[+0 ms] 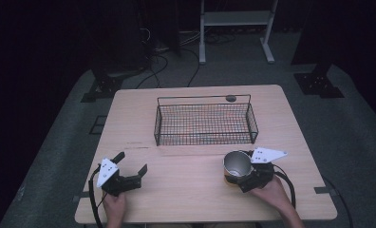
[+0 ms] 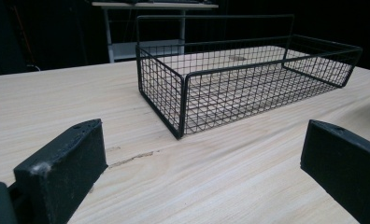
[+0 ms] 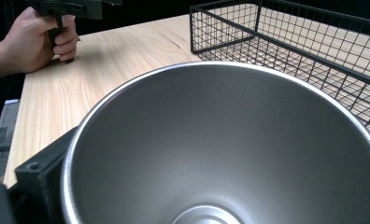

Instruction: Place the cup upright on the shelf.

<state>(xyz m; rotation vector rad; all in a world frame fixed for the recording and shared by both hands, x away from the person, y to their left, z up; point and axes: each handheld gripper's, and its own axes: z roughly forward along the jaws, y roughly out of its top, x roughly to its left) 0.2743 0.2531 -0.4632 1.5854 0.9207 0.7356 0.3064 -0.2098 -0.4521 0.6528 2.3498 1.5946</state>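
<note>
Dim overall in the high view, with black surroundings and soft light falling only on the wooden table [image 1: 195, 190]. Brighter and sharper in the gripper views. Soft glare along the rim of the steel cup [image 3: 220, 140], its near wall slightly blurred. Faint shadows under the wire basket [image 2: 248, 79]. Near jaws out of focus.

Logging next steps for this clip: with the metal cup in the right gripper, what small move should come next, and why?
Probably lift the metal cup forward toward the wire basket. The right gripper looks closed around it, the basket stands empty just beyond it, and the left gripper rests open, apart from both.
</note>
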